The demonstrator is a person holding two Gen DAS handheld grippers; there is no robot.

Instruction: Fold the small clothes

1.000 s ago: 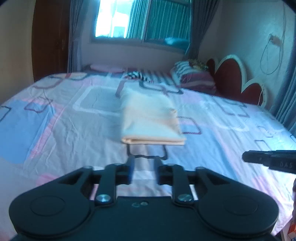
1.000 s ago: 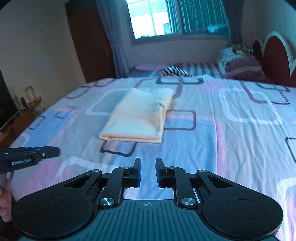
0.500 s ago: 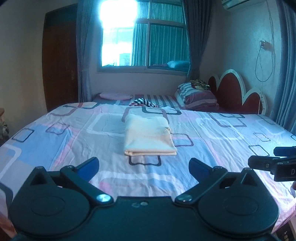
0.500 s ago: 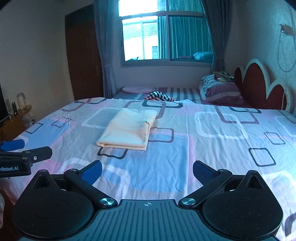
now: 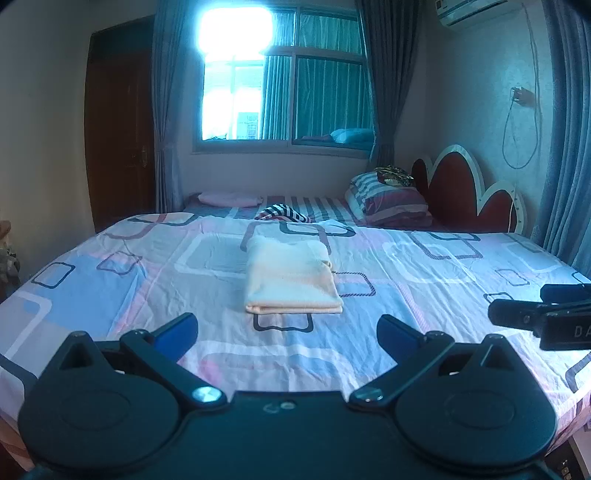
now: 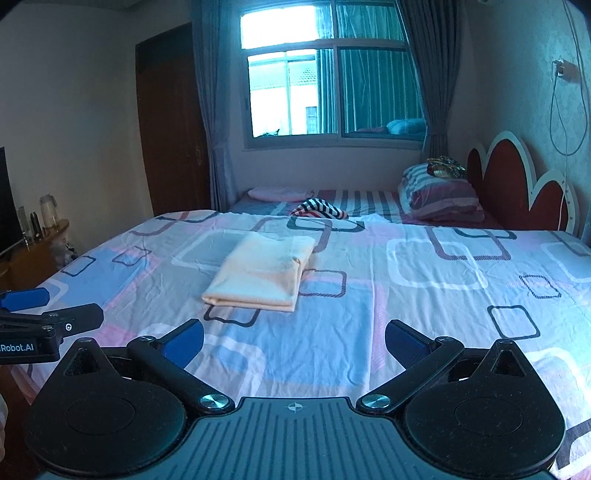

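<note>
Jaws on the left gripper (image 5: pixel 287 334) have just been opening and now stand wide apart with nothing between them, where a second ago they were nearly together. Seen from this wrist, the folded cream garment (image 5: pixel 291 277) sits farther off than before, lying flat near the middle of the bed (image 5: pixel 424 295), well apart from the blue fingertips (image 5: pixel 176 332). More of the room shows above it now: the window (image 5: pixel 284 85), the grey curtains (image 5: pixel 388 74) and an air conditioner (image 5: pixel 472 11) at the top right. The right gripper's fingers poke in from the right edge (image 5: pixel 539 314).

From the right wrist, the right gripper (image 6: pixel 294 341) has likewise just been opening; its jaws are spread wide and empty. The garment (image 6: pixel 262 275) lies ahead and a little to the left, its folded edge facing the camera, nothing blocking the way to it. The left gripper (image 6: pixel 51 321) reaches in from the left edge, also clear of the cloth. Beyond, a striped cloth (image 6: pixel 319 208) and a heap of striped pillows (image 6: pixel 439 197) rest near the red scalloped headboard (image 6: pixel 517 184). The sheet has pink, blue and grey squares. A dark wooden door (image 6: pixel 170 122) stands left of the window.
</note>
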